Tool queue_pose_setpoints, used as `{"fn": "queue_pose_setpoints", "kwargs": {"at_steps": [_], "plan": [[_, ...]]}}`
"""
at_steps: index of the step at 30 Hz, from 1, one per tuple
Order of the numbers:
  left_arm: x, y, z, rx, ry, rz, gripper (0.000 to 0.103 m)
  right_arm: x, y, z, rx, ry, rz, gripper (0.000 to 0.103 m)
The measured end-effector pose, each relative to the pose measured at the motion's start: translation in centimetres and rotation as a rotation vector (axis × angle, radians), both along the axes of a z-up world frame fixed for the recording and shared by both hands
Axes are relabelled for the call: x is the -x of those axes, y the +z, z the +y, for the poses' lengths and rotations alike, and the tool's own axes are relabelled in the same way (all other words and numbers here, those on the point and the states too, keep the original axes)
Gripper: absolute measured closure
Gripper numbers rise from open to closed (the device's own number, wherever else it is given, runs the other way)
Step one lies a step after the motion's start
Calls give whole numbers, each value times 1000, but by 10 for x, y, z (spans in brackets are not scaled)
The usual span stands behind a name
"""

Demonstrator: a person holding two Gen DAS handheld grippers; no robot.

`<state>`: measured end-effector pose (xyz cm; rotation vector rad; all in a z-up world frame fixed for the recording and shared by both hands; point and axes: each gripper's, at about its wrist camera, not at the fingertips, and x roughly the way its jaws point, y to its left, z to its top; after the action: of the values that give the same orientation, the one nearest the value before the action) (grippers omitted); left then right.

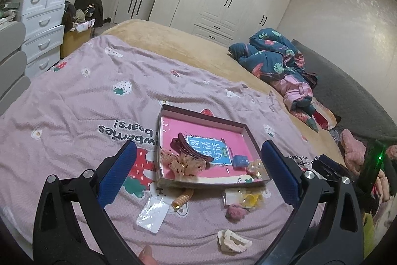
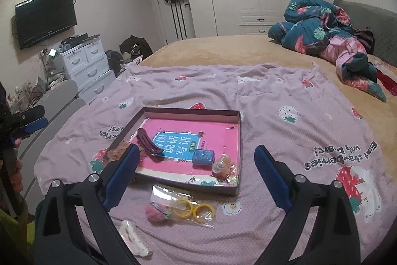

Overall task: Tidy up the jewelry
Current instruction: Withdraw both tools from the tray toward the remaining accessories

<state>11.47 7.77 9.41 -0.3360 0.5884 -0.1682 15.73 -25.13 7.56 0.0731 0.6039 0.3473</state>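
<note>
Left wrist view first: both jaws of the left gripper (image 1: pixel 198 163) stand wide apart with nothing between the pads, hanging above the blanket (image 1: pixel 82 101). No earlier picture is given, so only this pose can be told.

A shallow box (image 1: pixel 244 127) lies on the blanket, open on top, its floor a pink sheet with a blue label. Inside it:
- a dark red claw clip (image 1: pixel 192 149) near the centre, its long axis running from 10 o'clock to 4 o'clock;
- a beige scrunchie (image 1: pixel 183 164) at the 7 o'clock corner, touching the clip;
- a small blue case (image 1: pixel 240 161) toward 5 o'clock;
- a clear orange clip (image 1: pixel 255 167) in the 5 o'clock corner, just beside the case.

Outside the box, along its near wall at 6 o'clock, lie a spiral hair tie (image 1: pixel 182 200), a white card (image 1: pixel 152 217), a clear bag (image 1: pixel 244 199) with yellow rings in it, a pink pompom (image 1: pixel 234 212) and a cream clip (image 1: pixel 233 244); the cream clip's long axis runs roughly 9 to 3 o'clock.

Right wrist view: the right gripper (image 2: pixel 197 160) is likewise spread wide and empty, above the bag and the box's near wall. From here the claw clip's long axis runs 10 to 4 o'clock, and the cream clip lies at 7 o'clock, partly hidden behind the left finger. At 9 o'clock, a hand (image 2: pixel 16 165) holds the other gripper.
</note>
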Motion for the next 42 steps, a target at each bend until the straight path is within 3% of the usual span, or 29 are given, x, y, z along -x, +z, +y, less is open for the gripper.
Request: {"fn": "queue_pose_setpoints", "kwargs": {"at_steps": [17, 42], "plan": [[15, -17, -17, -57, -49, 41, 9, 35, -17, 23, 89, 74, 15, 9], [22, -91, -36, -132, -143, 218, 9, 51, -76, 41, 164, 147, 137, 9]]}}
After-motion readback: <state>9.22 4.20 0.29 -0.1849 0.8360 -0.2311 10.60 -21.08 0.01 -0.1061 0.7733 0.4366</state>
